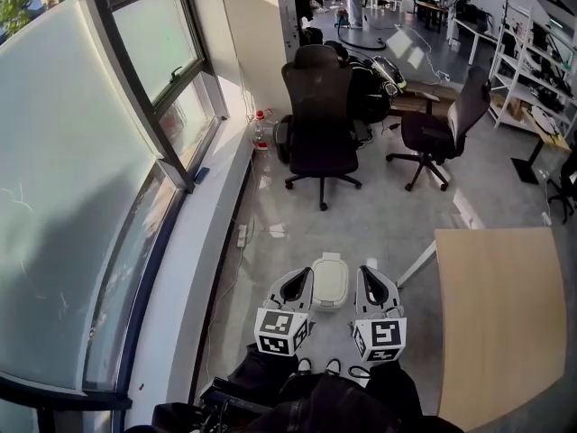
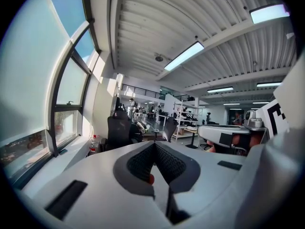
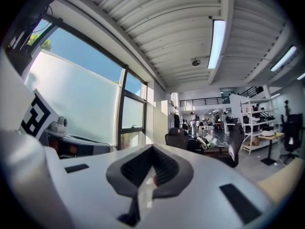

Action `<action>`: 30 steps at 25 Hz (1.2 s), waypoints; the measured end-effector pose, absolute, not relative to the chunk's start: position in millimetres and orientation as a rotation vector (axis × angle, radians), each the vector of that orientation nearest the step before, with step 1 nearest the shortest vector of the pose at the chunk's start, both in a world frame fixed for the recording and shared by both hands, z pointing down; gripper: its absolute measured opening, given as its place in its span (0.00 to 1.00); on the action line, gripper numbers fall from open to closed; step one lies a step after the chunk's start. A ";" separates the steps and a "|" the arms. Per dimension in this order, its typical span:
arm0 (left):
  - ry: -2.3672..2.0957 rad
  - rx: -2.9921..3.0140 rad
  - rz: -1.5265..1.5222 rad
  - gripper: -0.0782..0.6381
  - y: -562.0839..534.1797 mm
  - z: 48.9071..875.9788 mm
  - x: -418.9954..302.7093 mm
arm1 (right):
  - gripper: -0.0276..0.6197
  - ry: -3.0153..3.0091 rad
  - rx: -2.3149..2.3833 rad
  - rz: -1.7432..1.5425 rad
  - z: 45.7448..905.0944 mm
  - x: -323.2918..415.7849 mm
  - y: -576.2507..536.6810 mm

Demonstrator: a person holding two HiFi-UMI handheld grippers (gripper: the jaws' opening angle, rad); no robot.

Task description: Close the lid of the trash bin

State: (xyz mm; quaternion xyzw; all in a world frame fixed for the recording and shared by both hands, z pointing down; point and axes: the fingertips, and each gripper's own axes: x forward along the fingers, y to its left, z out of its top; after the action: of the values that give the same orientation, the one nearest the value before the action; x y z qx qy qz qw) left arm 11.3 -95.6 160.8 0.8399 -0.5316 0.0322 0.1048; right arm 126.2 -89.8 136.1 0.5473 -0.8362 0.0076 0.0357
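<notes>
Now the trash bin [image 1: 330, 301] stands on the floor [image 1: 397, 215] just ahead of the person's feet [image 1: 317, 366], between the left hand-held gripper [image 1: 296, 289] and the right hand-held gripper [image 1: 372, 289]; both have jaws pressed together, holding nothing. To do it well, I think, lower one and push the lid [image 1: 330, 274] down gently at its free edge. The bin's top is longer in the direction away from the person

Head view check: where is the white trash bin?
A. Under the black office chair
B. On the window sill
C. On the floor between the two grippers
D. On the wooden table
C: the trash bin stands on the floor, with the left gripper and right gripper on either side of it.
</notes>
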 end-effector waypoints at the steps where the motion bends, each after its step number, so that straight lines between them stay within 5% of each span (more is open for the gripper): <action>1: -1.567 2.486 0.088 0.11 -94.9 154.9 13.4 | 0.05 -2.574 1.693 0.017 129.6 127.2 -88.7; 30: -1.601 2.611 -0.034 0.11 -100.7 94.8 29.7 | 0.05 -2.672 1.775 -0.165 58.3 123.0 -86.3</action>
State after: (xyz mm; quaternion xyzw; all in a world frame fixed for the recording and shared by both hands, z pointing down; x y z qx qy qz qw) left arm 29.7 -100.7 94.8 0.8517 -0.5224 -0.0110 0.0394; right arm 123.0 -86.3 58.3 0.5523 -0.8313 -0.0514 -0.0354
